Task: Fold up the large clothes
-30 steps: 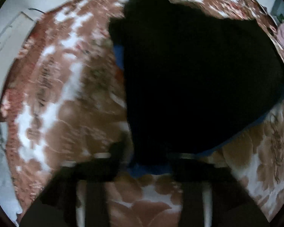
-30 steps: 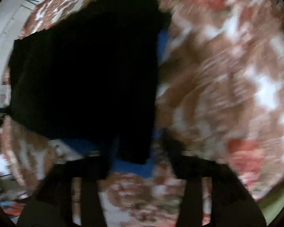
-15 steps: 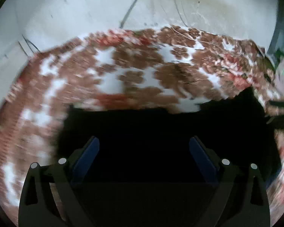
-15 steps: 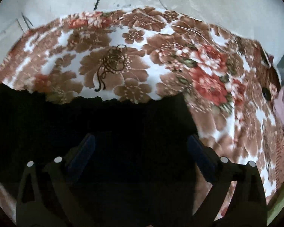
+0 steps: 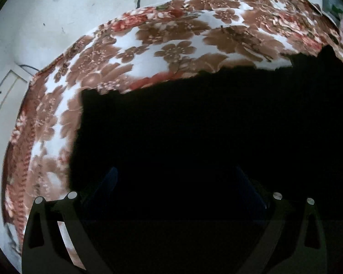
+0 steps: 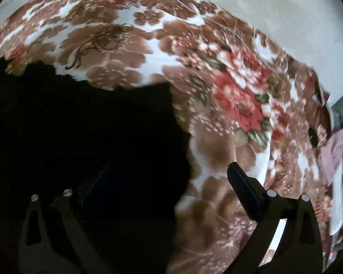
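Both claws stand wide with nothing held; the left gripper (image 5: 175,178) hangs over the black garment (image 5: 194,137), dark cloth filling the gap between its 2 fingers without being pinched, while the right gripper (image 6: 169,175) straddles the garment's right edge (image 6: 180,137), 1 finger over cloth, the other over the floral blanket (image 6: 217,91). Their jaws have just been opening. The garment lies flat on the blanket, its long axis running left to right across both views; the right hand seems nearer that free edge, so the coming fold probably starts there.
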